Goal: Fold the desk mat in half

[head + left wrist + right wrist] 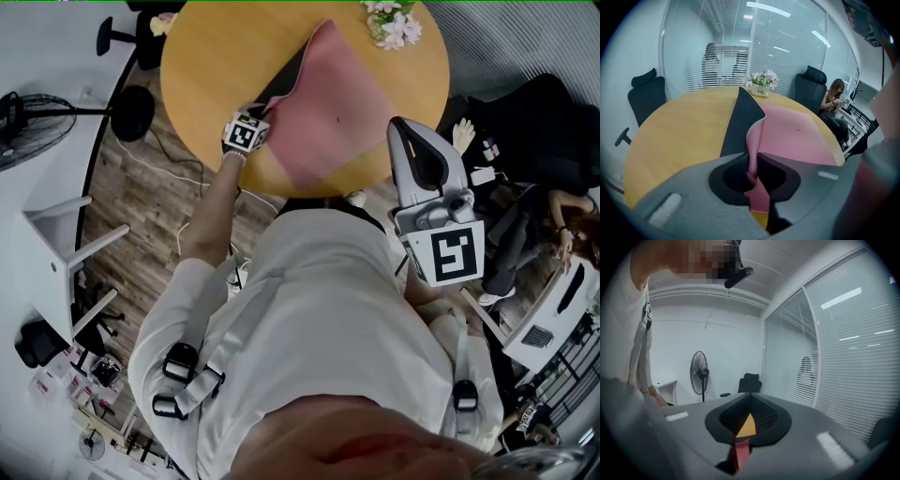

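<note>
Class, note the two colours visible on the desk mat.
The desk mat is pink with a black strip; best seen in the left gripper view.

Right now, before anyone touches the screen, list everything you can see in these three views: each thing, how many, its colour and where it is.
Round wooden table: one, yellow, in front of the person.
Soft desk mat: one, pink top with black underside, on the table, left edge lifted.
Small pot of flowers: one, white and pink, far edge of the table.
Office chairs: two, black, behind the table.
Standing fan: one, black, by the white wall.
Seated person: one, dark clothing, right of the table.
Left gripper: one, grey, clamped on the mat's lifted edge.
Right gripper: one, grey, jaws together, held near the person's body, away from the mat.
</note>
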Demonstrator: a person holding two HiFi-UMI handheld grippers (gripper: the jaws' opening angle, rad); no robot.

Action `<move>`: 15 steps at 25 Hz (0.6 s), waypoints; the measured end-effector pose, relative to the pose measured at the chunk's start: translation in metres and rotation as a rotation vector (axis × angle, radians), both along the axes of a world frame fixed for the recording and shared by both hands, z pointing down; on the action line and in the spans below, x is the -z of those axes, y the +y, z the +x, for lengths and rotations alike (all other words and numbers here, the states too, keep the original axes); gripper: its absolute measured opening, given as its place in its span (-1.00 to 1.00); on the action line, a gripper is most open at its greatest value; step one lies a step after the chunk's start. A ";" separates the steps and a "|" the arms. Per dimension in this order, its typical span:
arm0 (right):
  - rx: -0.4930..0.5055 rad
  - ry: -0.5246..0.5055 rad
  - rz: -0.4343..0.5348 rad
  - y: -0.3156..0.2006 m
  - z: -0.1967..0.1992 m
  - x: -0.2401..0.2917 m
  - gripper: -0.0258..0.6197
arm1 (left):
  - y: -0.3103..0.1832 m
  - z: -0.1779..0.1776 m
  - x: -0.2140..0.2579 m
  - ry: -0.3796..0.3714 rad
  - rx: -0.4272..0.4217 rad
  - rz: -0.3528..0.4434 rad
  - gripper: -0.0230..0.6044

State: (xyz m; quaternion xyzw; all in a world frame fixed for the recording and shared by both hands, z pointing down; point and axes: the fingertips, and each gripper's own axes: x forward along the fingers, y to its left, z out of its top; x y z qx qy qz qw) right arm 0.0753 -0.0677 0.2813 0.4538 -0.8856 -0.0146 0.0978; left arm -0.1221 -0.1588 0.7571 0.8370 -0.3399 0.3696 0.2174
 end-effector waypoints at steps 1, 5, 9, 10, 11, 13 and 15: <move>0.000 0.000 0.000 0.000 0.001 0.001 -0.91 | 0.002 0.002 0.000 0.002 -0.004 -0.002 -0.79; -0.003 -0.001 0.006 0.001 0.006 0.005 -0.91 | 0.012 0.010 0.000 0.008 -0.017 -0.011 -0.79; 0.000 -0.002 0.010 0.003 0.007 0.005 -0.91 | 0.019 0.013 -0.001 0.015 -0.020 -0.012 -0.79; 0.000 -0.007 0.008 0.003 0.006 0.006 -0.91 | 0.020 0.014 -0.001 0.016 -0.020 -0.014 -0.79; -0.003 -0.019 0.003 0.003 0.004 0.008 -0.91 | 0.022 0.014 -0.001 0.018 -0.021 -0.015 -0.79; -0.013 -0.044 -0.008 0.002 0.000 0.012 -0.91 | 0.025 0.015 -0.001 0.021 -0.027 -0.017 -0.79; -0.008 -0.033 -0.002 0.003 0.002 0.011 -0.91 | 0.029 0.015 0.000 0.019 -0.032 -0.016 -0.79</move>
